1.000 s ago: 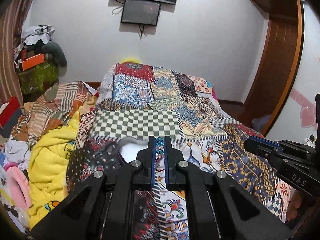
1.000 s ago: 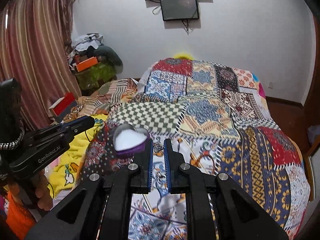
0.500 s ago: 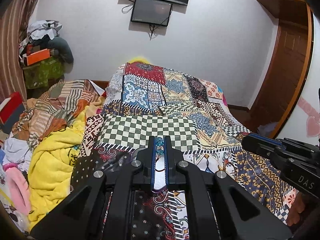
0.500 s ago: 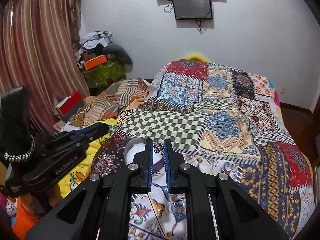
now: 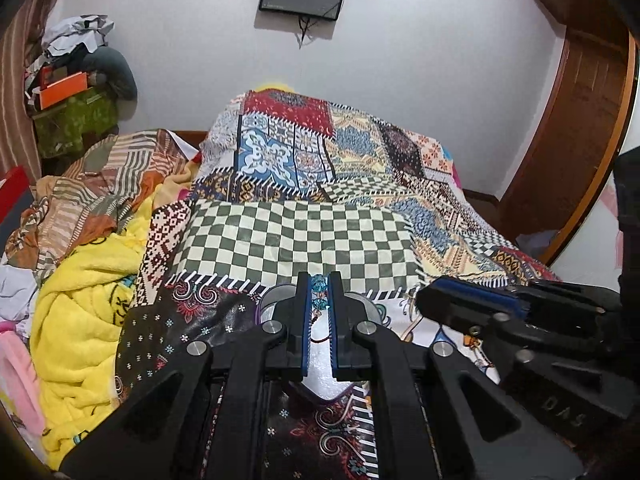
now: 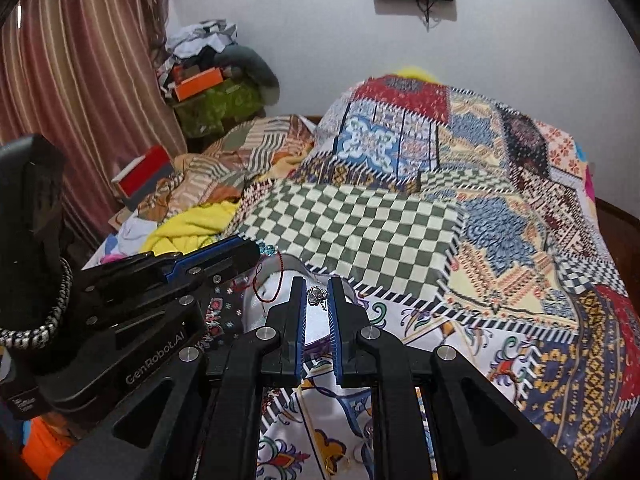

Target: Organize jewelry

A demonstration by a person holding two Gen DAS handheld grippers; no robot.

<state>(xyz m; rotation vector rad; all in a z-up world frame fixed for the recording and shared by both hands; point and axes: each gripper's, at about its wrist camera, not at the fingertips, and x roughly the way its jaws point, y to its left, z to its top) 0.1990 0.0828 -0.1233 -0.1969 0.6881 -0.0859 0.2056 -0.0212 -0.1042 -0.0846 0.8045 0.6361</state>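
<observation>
My left gripper (image 5: 319, 284) is shut on a blue bead bracelet (image 5: 319, 293) with a thin red string hanging from it. It holds it above a white-lined, purple-rimmed jewelry box (image 5: 320, 364) on the patchwork bedspread. My right gripper (image 6: 317, 293) is shut on a silver chain piece (image 6: 316, 296) over the same box (image 6: 316, 328). In the right wrist view the left gripper (image 6: 256, 254) comes in from the left, with the blue beads (image 6: 267, 249) and red string (image 6: 276, 280) dangling over the box. In the left wrist view the right gripper (image 5: 424, 304) comes in from the right.
The patchwork bedspread (image 5: 340, 184) covers the bed. A yellow blanket (image 5: 80, 320) and piled clothes (image 5: 80, 184) lie at the left. Small gold pieces (image 6: 336, 465) lie on the bedspread near the front. A curtain (image 6: 80, 92) hangs left, a wooden door (image 5: 576, 120) stands right.
Both grippers have moved forward and inward over the jewelry box, each still holding its piece. The box, ahead of the fingers before, now lies beneath them.
</observation>
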